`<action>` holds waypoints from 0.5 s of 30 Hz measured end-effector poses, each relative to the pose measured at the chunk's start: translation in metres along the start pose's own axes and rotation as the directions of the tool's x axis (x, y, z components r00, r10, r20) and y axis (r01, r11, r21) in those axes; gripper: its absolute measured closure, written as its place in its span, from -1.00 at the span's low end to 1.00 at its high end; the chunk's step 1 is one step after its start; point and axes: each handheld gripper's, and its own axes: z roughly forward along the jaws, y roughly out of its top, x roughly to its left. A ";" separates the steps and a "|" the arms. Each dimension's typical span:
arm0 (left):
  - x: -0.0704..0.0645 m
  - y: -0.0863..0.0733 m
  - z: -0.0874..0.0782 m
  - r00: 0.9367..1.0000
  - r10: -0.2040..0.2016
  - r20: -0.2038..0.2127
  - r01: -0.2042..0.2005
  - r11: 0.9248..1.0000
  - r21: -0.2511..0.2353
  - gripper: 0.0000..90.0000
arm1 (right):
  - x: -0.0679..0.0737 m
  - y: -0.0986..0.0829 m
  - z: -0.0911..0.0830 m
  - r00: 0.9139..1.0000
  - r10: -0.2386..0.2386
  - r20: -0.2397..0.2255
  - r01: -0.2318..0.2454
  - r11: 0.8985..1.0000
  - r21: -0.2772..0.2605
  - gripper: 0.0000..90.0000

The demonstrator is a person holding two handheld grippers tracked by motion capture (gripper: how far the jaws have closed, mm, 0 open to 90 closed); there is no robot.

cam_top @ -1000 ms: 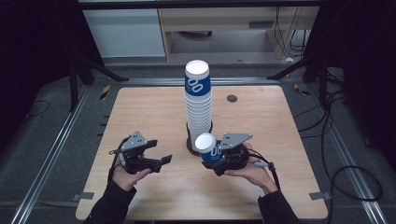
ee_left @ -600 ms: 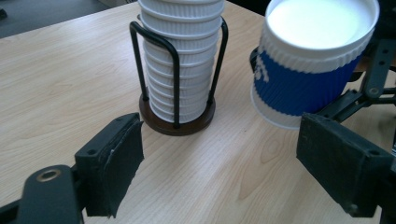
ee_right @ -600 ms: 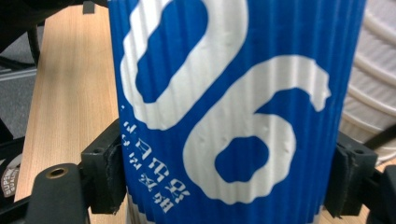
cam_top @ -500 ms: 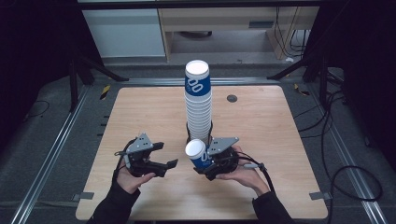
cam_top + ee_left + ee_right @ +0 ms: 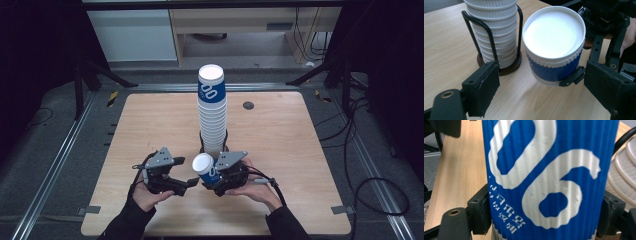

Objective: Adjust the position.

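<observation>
At the near edge of the wooden table [image 5: 125, 130], the left gripper [image 5: 181, 186] hangs with its jaws spread and empty, aimed rightward at a blue ribbed paper cup [image 5: 205, 170]. That cup, empty, white inside and seemingly upright, sits just off the left jaws' tips, clamped low on its sides by the right gripper [image 5: 210, 184]. Just behind, the tall nested cup stack [image 5: 212, 107] fills a black wire holder [image 5: 499, 62].
</observation>
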 end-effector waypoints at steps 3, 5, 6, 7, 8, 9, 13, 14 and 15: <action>-0.001 0.000 0.002 1.000 0.003 0.002 -0.003 1.000 0.004 -0.72 | 0.001 0.000 0.001 1.000 -0.009 0.002 0.009 1.000 -0.001 -0.57; -0.003 0.001 0.006 1.000 0.002 0.007 -0.002 1.000 0.010 -0.72 | 0.003 0.001 0.004 1.000 -0.019 -0.001 0.019 1.000 -0.006 -0.57; -0.004 0.001 0.008 1.000 0.004 0.009 -0.004 1.000 0.013 -0.72 | 0.004 0.001 0.005 1.000 -0.021 -0.002 0.021 1.000 -0.005 -0.57; -0.004 0.001 0.008 1.000 0.004 0.009 -0.004 1.000 0.013 -0.72 | 0.005 0.001 0.006 1.000 -0.024 -0.005 0.024 1.000 -0.002 -0.57; -0.005 0.001 0.010 1.000 0.007 0.008 -0.007 1.000 0.020 -0.73 | 0.006 0.001 0.008 1.000 -0.030 -0.007 0.030 1.000 -0.003 -0.57; -0.005 0.001 0.011 1.000 0.008 0.011 -0.009 1.000 0.025 -0.73 | 0.007 0.001 0.009 0.999 -0.031 -0.010 0.031 1.000 -0.002 -0.57; -0.006 0.001 0.014 1.000 0.010 0.013 -0.010 0.999 0.032 -0.72 | 0.010 0.002 0.013 0.999 -0.044 -0.018 0.044 0.999 0.003 -0.57; -0.007 0.001 0.015 1.000 0.009 0.013 -0.010 0.999 0.033 -0.71 | 0.011 0.002 0.014 0.999 -0.048 -0.020 0.048 0.999 0.004 -0.57; -0.007 0.001 0.015 1.000 0.009 0.013 -0.010 0.999 0.033 -0.71 | 0.011 0.002 0.014 0.999 -0.048 -0.020 0.048 0.999 0.004 -0.57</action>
